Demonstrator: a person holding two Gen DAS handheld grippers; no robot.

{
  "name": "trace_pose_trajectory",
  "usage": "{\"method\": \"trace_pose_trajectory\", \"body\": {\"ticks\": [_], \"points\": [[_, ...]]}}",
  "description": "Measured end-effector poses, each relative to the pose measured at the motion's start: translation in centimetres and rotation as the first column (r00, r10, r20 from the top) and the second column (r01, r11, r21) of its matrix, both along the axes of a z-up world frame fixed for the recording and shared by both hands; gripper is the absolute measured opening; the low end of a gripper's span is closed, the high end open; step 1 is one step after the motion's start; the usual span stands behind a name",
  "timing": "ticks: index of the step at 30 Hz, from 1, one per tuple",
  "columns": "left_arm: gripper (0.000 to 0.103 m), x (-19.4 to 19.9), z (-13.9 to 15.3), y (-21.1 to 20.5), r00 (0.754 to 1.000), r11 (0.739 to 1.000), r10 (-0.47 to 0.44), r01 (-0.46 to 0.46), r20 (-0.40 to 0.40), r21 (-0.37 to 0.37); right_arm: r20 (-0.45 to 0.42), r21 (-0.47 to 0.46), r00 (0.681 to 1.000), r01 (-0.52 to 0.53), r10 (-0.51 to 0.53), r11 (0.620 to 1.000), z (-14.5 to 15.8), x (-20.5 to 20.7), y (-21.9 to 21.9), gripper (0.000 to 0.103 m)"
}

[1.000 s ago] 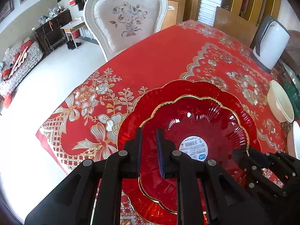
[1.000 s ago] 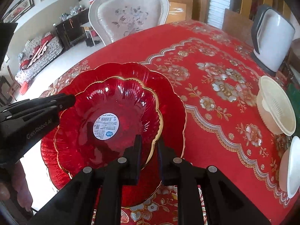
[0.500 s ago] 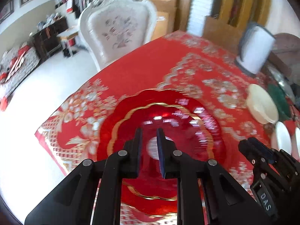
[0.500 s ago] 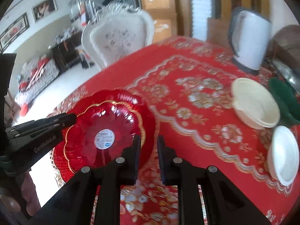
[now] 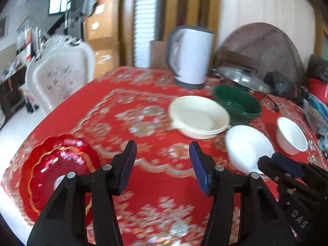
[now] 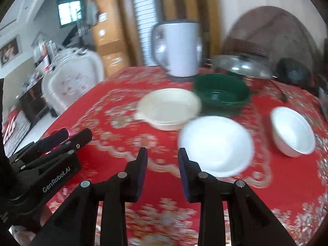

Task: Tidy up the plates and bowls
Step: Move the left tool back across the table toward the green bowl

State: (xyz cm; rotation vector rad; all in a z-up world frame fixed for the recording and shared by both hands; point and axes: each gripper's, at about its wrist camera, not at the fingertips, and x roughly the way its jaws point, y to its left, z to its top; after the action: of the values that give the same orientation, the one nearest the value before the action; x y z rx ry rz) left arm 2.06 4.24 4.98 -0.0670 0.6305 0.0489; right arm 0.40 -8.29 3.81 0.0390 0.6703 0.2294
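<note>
The tablecloth (image 5: 155, 94) looks like woven cloth with a slight sheen. At nine o'clock the red plates (image 5: 53, 170) gleam like glass. The green bowl (image 6: 221, 94) and cream bowl (image 6: 168, 108) look plastic; the lid (image 6: 239, 66) at one o'clock is shiny metal.

Stacked red plates (image 5: 59, 170) apart from cream bowl (image 5: 199, 115), green bowl (image 5: 236, 102)

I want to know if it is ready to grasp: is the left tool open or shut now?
Open. In the left wrist view the left tool shows a wide gap between its two fingers, with only red tablecloth visible between them.
</note>
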Motion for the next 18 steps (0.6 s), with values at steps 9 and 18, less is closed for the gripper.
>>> {"method": "trace_pose_trajectory", "body": {"ticks": [9, 18], "points": [[0.054, 0.5, -0.5, -3.0, 0.983, 0.999, -0.030, 0.022, 0.179, 0.047, 0.035, 0.047, 0.996, 0.080, -0.082, 0.996, -0.3, -1.2, -5.0, 0.030], [0.054, -0.7, -1.0, -3.3, 0.952, 0.996, -0.023, -0.004, 0.306, 0.088, 0.029, 0.081, 0.997, 0.074, -0.077, 0.994, -0.9, -1.1, -5.9, 0.030]]}}
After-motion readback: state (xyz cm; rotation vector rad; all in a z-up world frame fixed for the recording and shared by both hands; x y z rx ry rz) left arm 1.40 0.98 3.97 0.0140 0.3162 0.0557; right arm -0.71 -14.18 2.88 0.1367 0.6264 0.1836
